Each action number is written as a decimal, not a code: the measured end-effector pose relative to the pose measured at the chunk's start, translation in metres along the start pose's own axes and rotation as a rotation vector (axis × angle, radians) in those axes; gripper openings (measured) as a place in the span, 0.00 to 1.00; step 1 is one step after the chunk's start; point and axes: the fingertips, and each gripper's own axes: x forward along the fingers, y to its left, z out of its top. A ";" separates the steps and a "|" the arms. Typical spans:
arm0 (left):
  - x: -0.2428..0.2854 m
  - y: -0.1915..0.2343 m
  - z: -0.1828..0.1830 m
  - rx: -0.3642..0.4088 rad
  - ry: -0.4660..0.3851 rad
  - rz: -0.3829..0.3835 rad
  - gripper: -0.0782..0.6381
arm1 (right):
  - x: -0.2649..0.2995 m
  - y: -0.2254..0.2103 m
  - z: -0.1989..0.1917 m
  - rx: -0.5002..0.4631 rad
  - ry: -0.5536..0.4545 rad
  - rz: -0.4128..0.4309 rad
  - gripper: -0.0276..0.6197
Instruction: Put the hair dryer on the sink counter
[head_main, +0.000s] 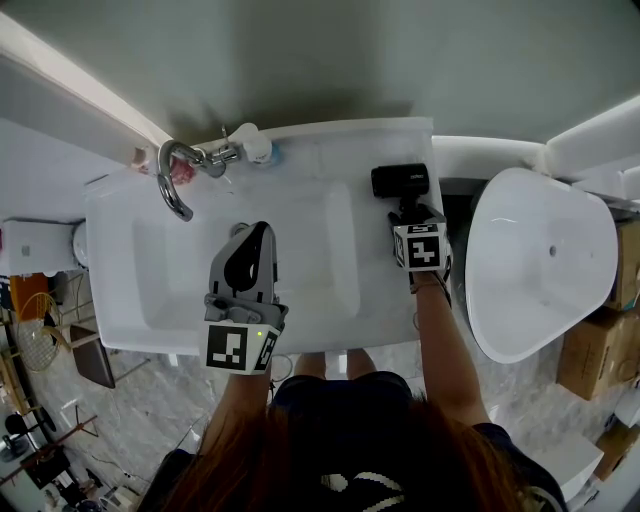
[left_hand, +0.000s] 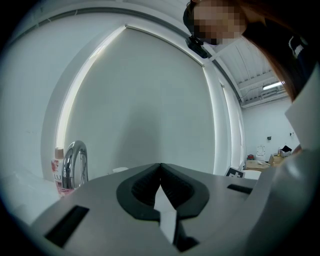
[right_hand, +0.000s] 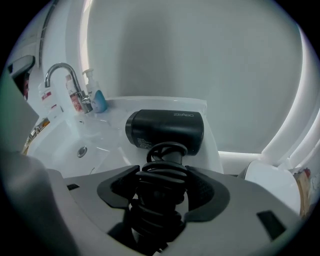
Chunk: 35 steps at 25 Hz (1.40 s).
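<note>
The black hair dryer (head_main: 400, 181) is over the right rear part of the white sink counter (head_main: 300, 150). My right gripper (head_main: 408, 215) is shut on its handle, which has the black cord coiled round it. In the right gripper view the dryer's barrel (right_hand: 165, 129) lies crosswise just beyond my right gripper (right_hand: 162, 172), above the counter's right strip (right_hand: 212, 145); whether it touches the counter is unclear. My left gripper (head_main: 262, 228) hangs over the basin, shut and holding nothing. In its own view the left gripper (left_hand: 160, 167) points at the wall.
A chrome faucet (head_main: 172, 180) stands at the counter's back left, with a pink bottle (head_main: 182, 172) and a white pump bottle (head_main: 250, 140) beside it. A white bathtub (head_main: 540, 260) lies right of the counter. The basin drain (right_hand: 82, 149) is left of the dryer.
</note>
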 end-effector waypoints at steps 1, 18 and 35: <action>0.000 0.000 0.000 0.000 0.000 0.001 0.13 | 0.001 0.000 0.000 0.003 0.010 0.002 0.50; -0.012 -0.005 0.009 -0.003 -0.030 -0.015 0.13 | -0.043 0.000 0.004 0.124 -0.055 0.066 0.56; -0.029 -0.026 0.090 0.064 -0.166 -0.040 0.13 | -0.294 -0.008 0.137 -0.049 -0.770 -0.073 0.07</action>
